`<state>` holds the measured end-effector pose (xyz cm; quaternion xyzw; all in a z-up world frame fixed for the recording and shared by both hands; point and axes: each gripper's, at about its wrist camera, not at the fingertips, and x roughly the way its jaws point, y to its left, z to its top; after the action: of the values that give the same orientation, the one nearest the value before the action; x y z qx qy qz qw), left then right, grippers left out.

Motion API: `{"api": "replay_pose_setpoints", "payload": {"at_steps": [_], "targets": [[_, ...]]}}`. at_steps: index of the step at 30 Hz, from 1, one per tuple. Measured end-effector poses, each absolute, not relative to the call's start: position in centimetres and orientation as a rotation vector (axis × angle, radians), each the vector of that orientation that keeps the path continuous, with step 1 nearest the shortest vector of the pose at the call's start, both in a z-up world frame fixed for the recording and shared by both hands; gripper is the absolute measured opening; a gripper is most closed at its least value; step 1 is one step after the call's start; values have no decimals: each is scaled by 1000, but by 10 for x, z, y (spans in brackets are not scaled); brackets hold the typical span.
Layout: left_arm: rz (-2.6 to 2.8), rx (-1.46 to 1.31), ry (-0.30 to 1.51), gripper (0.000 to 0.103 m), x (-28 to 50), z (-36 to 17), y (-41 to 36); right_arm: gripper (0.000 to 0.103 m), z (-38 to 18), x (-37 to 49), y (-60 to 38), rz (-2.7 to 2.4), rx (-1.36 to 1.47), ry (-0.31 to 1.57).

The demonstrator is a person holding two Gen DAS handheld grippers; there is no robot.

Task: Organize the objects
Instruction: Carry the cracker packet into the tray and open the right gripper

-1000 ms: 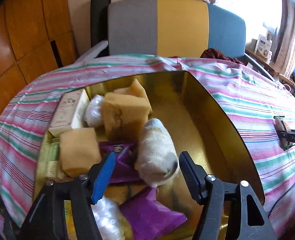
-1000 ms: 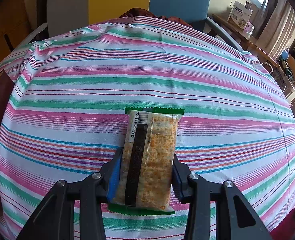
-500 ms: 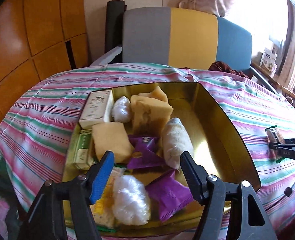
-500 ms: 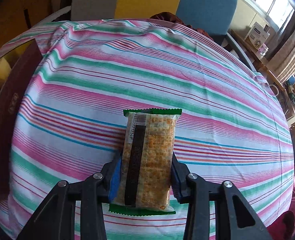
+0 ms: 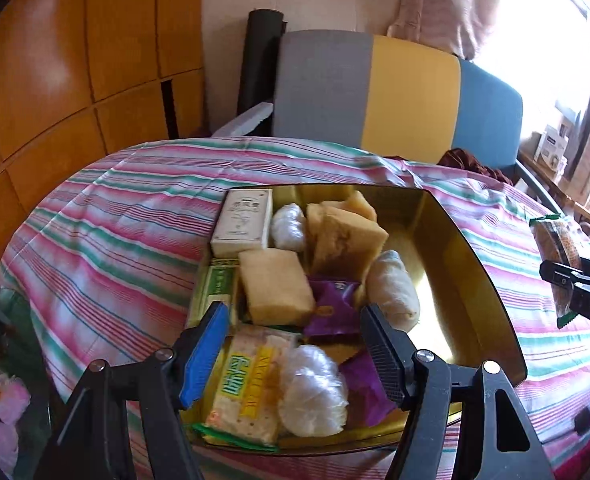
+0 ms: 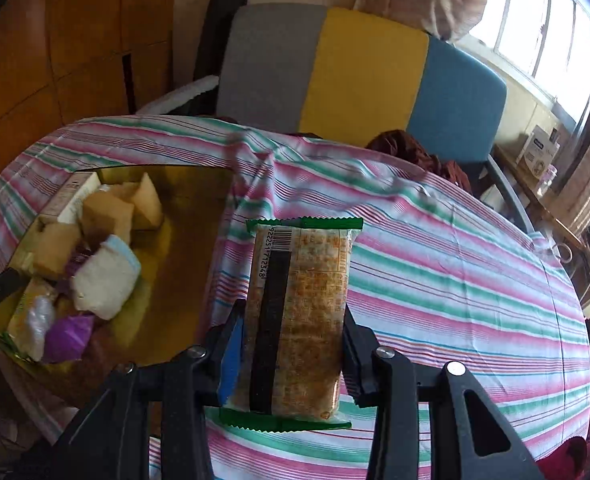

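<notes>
**Cracker packet held above striped table, beside a gold tray of snacks**

A cracker packet [image 6: 299,316] with green sealed ends and a barcode is clamped lengthwise between the pads of the right gripper [image 6: 291,356], whose jaws are closed on its two long sides. The packet is seen above a table covered by a pink, green and white striped cloth [image 6: 435,280], just to the right of a gold tray [image 6: 191,208].

The left gripper [image 5: 293,350] is held over the near end of the tray with its jaws standing apart; nothing is pressed between them. One pad is blue, the other black.

Inside the tray, many wrapped items are piled toward its left side: a white box [image 5: 242,223], tan sponge-like blocks [image 5: 275,288], purple sachets [image 5: 333,312], a white wrapped roll [image 5: 391,290], clear crinkled bundles [image 5: 313,390] and a second cracker packet [image 5: 247,388] with green and yellow print. The right part of the tray floor is bare.

Behind the table, a chair [image 5: 375,92] with grey, yellow and blue back panels is seen, along with wooden wall panels [image 5: 75,60].
</notes>
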<state>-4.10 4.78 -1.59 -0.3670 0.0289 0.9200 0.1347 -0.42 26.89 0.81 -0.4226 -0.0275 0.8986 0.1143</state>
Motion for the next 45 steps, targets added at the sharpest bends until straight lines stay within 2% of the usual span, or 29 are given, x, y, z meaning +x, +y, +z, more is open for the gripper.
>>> {"api": "replay_pose_setpoints", "payload": {"at_steps": [10,22,37,45], "targets": [[2735,-1064,1,69,-41,-10,9,42,22,-17,206,2732,-1199,-153],[2788,-1100,-70,70,-43,-16,-27,42,11,-34,172,2758,-1225,-191],[2809,-1103,-51,73,-41,-19,-33,42,-58,-54,176,2655,-1471,-111],[2824,-1063,23,81,-34,-11,-21,46,-79,-53,183,2632,-1534,-50]]}}
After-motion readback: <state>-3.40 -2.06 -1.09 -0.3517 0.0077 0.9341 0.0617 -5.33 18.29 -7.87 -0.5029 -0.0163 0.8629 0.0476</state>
